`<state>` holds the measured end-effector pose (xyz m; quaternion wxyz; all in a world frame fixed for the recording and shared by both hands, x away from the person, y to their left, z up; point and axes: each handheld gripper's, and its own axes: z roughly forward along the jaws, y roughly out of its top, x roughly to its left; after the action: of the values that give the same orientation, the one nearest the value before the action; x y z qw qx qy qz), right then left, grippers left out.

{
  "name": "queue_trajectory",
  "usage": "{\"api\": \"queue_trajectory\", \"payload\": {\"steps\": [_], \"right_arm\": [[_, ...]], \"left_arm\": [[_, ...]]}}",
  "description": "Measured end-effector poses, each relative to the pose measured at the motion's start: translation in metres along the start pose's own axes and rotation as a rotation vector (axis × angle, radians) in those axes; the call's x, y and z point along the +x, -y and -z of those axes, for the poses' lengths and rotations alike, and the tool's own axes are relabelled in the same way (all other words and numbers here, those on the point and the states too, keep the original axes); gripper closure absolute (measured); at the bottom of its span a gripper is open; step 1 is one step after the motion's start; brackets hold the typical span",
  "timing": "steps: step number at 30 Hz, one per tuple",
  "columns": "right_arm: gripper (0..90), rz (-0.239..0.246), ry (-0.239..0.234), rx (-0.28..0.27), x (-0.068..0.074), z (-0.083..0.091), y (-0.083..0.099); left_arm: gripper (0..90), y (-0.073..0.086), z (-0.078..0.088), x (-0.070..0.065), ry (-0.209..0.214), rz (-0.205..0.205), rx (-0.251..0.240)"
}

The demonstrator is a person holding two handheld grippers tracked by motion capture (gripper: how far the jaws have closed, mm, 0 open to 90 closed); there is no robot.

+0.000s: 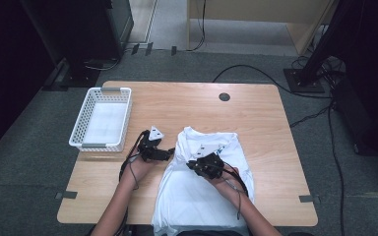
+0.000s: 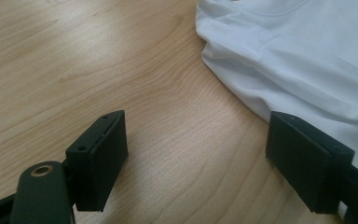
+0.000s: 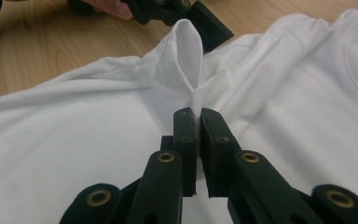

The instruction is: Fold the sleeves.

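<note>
Shirt [image 1: 202, 182] lies flat on the desk [image 1: 256, 113], collar end away from the person, hem hanging over the near edge. A white basket [image 1: 102, 119] sits well to its left.

Right claw [image 3: 198, 114] is pinched together on a fold of shirt cloth; a ridge of fabric stands up just beyond its tips. In the high view the right claw [image 1: 193, 164] sits over the shirt's left-middle part.

Left claw [image 2: 193, 149] stands apart, nothing between its jaws but bare desk; one jaw lies just beside the shirt's left edge. High view puts the left claw [image 1: 170, 153] at that same edge.

Judgement: the step in hand looks like taking hold for a fold, with one grip made and the other pending. Next move calls for the left claw to slide onto the shirt edge and close on cloth, so both can lift together without dragging the shirt askew.
</note>
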<state>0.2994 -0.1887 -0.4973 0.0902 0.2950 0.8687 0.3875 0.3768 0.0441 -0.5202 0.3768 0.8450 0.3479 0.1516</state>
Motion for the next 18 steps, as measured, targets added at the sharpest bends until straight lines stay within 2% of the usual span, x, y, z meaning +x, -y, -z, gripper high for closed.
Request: {"api": "queue_trajectory", "payload": {"steps": [6,14,18], "right_arm": [[81.5,-0.012,-0.006,0.026,-0.005,0.001,0.007],[79.2,-0.016,-0.023,0.038,-0.008,0.004,0.012],[83.9,-0.014,-0.020,0.049,-0.009,0.004,0.013]], "left_arm": [[21.3,0.000,0.000,0.000,0.000,0.001,0.000],[21.3,0.001,0.001,0.000,0.001,0.000,0.001],[21.3,0.001,0.001,0.000,0.001,0.000,0.001]]}}
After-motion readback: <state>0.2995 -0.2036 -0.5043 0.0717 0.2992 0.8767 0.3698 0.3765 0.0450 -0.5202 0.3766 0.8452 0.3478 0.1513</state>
